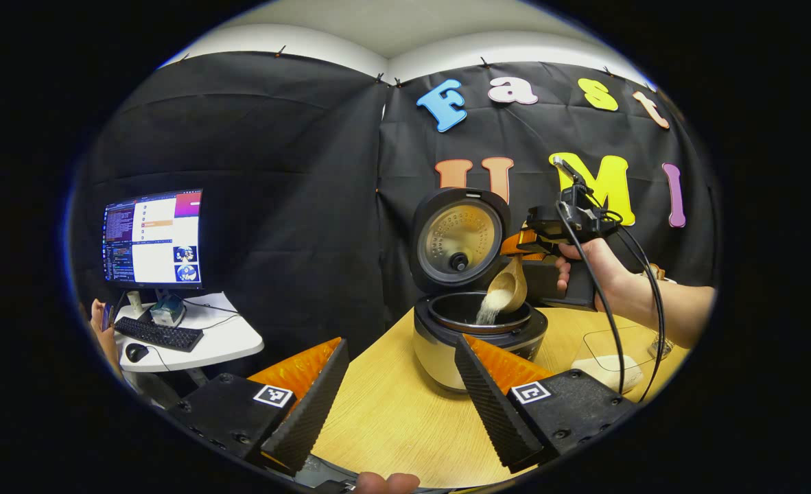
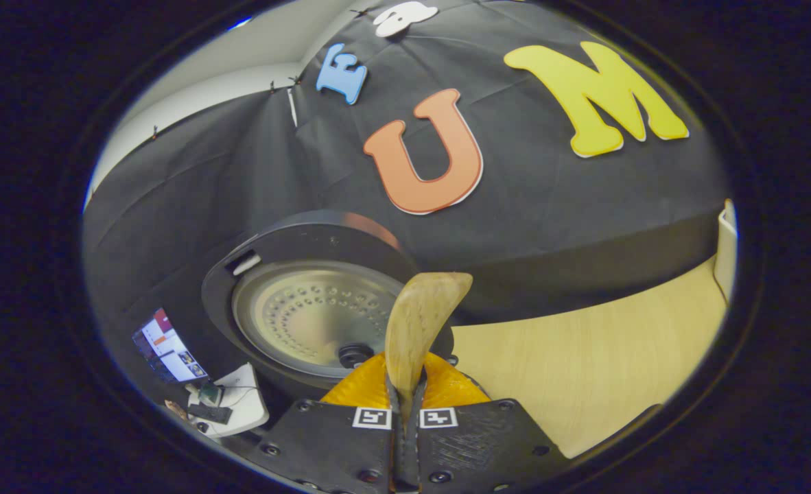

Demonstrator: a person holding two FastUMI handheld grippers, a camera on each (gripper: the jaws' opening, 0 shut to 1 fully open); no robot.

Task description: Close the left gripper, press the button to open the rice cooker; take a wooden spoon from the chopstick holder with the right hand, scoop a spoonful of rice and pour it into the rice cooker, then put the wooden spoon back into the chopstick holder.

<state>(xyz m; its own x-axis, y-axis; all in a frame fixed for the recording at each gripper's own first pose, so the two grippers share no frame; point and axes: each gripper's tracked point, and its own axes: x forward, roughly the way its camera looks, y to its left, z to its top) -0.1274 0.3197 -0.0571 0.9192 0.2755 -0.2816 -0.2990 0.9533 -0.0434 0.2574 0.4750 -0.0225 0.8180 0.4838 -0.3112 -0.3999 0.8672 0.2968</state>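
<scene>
The right tool (image 2: 405, 412) has its two fingers pressed together on the handle of the wooden spoon (image 2: 416, 329); in the right gripper view the handle goes up between them with almost no gap. In the left gripper view the same tool (image 1: 549, 237) is held by a hand (image 1: 594, 271) just above and to the right of the rice cooker (image 1: 477, 343). The spoon bowl (image 1: 508, 285) is tilted down over the inner pot, and a thin stream of rice (image 1: 489, 310) falls from it into the pot. The lid (image 1: 459, 237) of the rice cooker stands open, upright behind the pot.

The left tool (image 1: 402, 394) stands wide, with nothing between its fingers, low in front of the rice cooker over the wooden surface (image 1: 392, 418). To the right of the rice cooker, on the surface, lies a pale object (image 1: 608, 370), too unclear to name. Far to the left of the rice cooker stands a side table with a monitor (image 1: 153, 237) and a keyboard (image 1: 158, 334).

I judge the pouring step is in progress; returning the spoon remains. The risks: the spoon bowl is close to the right rim of the pot, so a small drift away from the rice cooker could spill grains on the surface. The grip is far down on a narrow handle, so the spoon may rotate between the fingers. The open lid is near the spoon, and a careless lift could knock it.
</scene>
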